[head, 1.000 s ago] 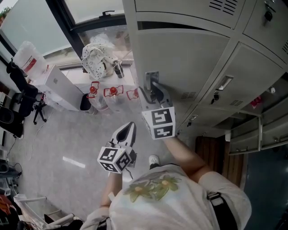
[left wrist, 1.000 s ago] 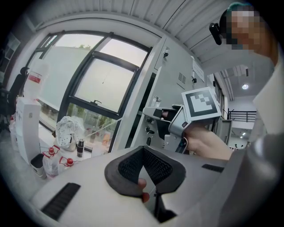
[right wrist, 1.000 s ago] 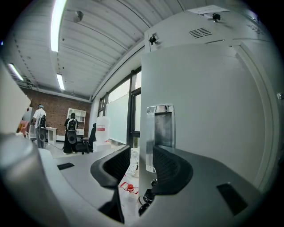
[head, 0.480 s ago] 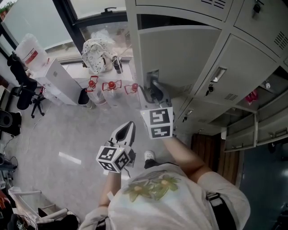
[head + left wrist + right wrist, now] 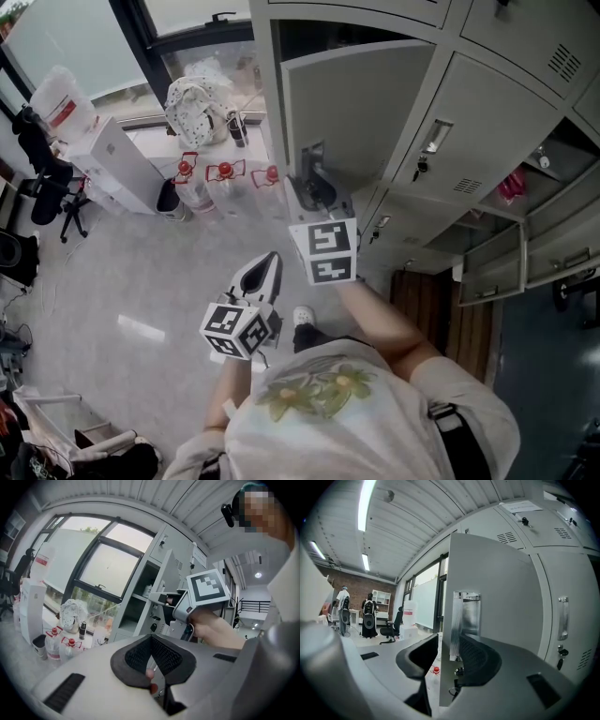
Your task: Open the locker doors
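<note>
- Gripping the locker door (image 5: 497, 588) with the right gripper (image 5: 448, 652): jaws fairly wide, closed over the door's free edge, one finger behind the sheet, the other on the front just under the metal handle plate (image 5: 467, 616)
- Judged partly done for this door: standing ajar, with the dark compartment (image 5: 319, 37) showing above and behind those fingers; left to do, swinging it fully back
- Idle with the left gripper (image 5: 266, 272): jaws pressed together on nothing, held low and to the left of the working fingers, well apart from any door
- Left to open, by the look of it: the neighbouring door (image 5: 487, 117) just right of the fingers, lying flat and closed with a key (image 5: 420, 169) hanging under its handle, and the upper door (image 5: 492, 529) above the fingers, closed too
- Farther right of the fingers, seemingly open already: lower doors (image 5: 511, 272) hanging out and something red (image 5: 511, 186) on a shelf; too small to tell more
- Below and left of the fingers, on the floor: red-capped water bottles (image 5: 223, 183), a white patterned bag (image 5: 197, 108), a white box (image 5: 117, 173) and a black chair (image 5: 47, 202), all well apart from the door
- In the way, as a judgement: nothing on the floor; hinged on the side right of the fingers, so likely to swing across the neighbouring door once wide, with the person's own forearm and body standing inside that arc
</note>
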Available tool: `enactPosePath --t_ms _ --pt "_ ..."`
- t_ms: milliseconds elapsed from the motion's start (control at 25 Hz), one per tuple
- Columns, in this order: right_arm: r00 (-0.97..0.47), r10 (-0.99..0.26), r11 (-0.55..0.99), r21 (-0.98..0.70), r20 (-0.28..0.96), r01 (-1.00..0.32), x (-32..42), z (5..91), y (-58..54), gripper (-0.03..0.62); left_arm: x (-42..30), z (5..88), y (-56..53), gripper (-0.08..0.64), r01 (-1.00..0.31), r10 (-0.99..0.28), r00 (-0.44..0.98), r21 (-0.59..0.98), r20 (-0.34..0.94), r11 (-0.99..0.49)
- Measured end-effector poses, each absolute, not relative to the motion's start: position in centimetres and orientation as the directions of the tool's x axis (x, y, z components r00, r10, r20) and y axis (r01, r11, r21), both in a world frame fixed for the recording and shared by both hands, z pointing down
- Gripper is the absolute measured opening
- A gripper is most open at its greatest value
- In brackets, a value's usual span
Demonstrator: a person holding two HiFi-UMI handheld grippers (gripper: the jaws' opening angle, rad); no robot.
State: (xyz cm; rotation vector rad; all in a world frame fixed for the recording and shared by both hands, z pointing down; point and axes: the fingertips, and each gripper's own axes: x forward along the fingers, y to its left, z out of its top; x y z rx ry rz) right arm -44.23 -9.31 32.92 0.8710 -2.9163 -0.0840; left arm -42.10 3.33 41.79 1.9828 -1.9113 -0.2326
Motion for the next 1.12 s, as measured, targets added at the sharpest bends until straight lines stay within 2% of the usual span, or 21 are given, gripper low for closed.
enactPosePath --t_ms 1120 --pt "-0.835 -0.544 0.839 0.067 0.083 -0.540 -37.5 33.0 -7.0 0.132 -35.7 41.7 6.5 0.029 -0.929 -0.985 0.100 0.368 0.140 -0.043"
